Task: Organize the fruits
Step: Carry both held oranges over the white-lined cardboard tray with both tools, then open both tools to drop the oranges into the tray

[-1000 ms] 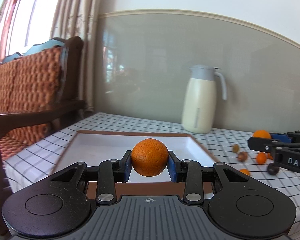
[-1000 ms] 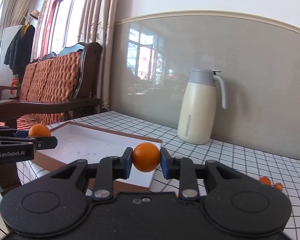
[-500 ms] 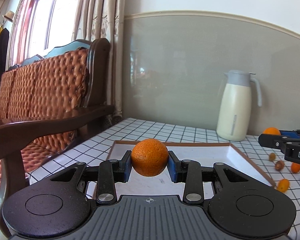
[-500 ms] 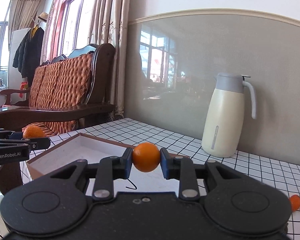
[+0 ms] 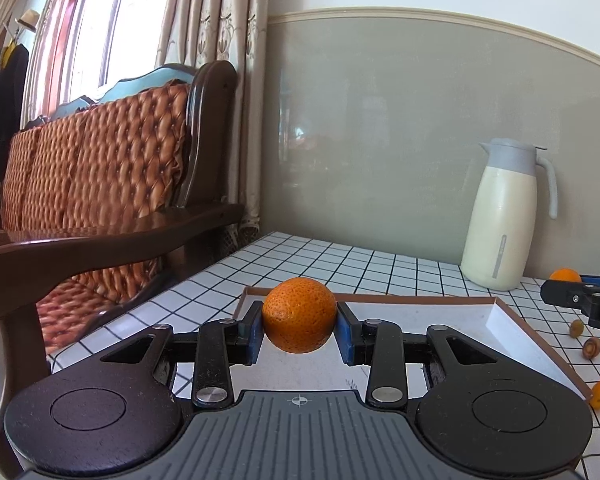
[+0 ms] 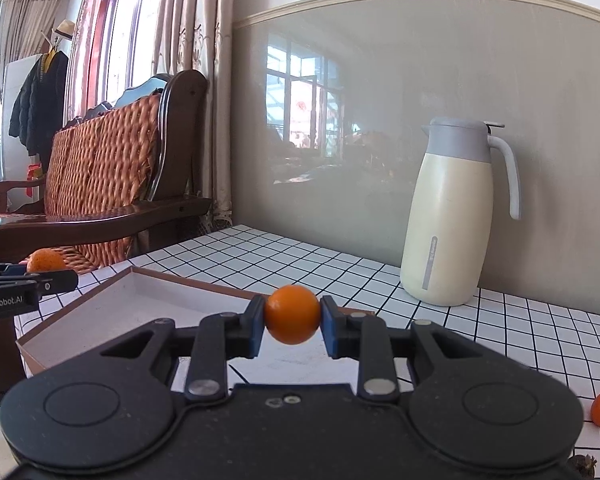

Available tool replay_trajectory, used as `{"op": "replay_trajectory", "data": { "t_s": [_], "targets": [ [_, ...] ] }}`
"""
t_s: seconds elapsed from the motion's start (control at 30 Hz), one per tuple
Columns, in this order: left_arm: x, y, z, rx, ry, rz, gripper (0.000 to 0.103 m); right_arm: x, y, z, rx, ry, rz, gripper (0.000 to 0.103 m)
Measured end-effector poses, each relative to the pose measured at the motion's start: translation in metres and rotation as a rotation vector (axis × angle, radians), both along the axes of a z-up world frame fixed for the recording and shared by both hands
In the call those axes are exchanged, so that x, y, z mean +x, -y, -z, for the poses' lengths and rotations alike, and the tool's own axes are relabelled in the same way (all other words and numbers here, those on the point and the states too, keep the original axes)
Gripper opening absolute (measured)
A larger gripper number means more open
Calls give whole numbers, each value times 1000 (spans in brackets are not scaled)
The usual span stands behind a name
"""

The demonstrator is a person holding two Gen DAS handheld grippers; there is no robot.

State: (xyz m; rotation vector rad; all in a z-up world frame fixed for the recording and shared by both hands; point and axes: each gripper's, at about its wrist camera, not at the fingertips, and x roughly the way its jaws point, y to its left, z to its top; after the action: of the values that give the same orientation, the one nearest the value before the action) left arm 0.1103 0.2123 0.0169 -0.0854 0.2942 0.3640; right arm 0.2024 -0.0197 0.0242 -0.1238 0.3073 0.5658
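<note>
The left hand-held gripper (image 5: pixel 299 334) was held low over the desk (image 5: pixel 340 262), tipped slightly downward, with its blue pads closed on a dimpled orange (image 5: pixel 299 314). That orange was carried above the near left part of a shallow white tray (image 5: pixel 496 322) with a brown rim. The right hand-held gripper (image 6: pixel 293 330) was posed much the same, angled a little downward, and a smaller, smooth orange fruit (image 6: pixel 293 314) was clamped between its pads at a narrow setting, above the right-hand side of the same tray. In the left wrist view, the right gripper's tips were seen at the far right edge; in the right wrist view, the left gripper's tips were seen at the far left edge. Small orange and brown fruits (image 5: pixel 592 347) were left on the checked cloth to the right of the tray. A cream jug (image 6: pixel 452 216) was stood upright behind, by the wall.
</note>
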Motion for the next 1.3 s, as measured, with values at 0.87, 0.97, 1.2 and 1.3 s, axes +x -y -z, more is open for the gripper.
{"op": "replay_trajectory", "data": {
  "t_s": [0.87, 0.97, 1.2, 1.3],
  "targets": [
    [64, -27, 8, 3, -131, -33, 37, 88, -25, 21, -79, -185, -8, 22],
    [64, -23, 13, 9, -119, -44, 93, 88, -30, 25, -115, -150, 14, 71],
    [59, -21, 16, 58, -62, -81, 103, 78, -22, 20, -79, -82, 28, 97],
    [58, -23, 16, 56, -64, -86, 103, 79, -21, 21, -73, -93, 30, 97]
  ]
}}
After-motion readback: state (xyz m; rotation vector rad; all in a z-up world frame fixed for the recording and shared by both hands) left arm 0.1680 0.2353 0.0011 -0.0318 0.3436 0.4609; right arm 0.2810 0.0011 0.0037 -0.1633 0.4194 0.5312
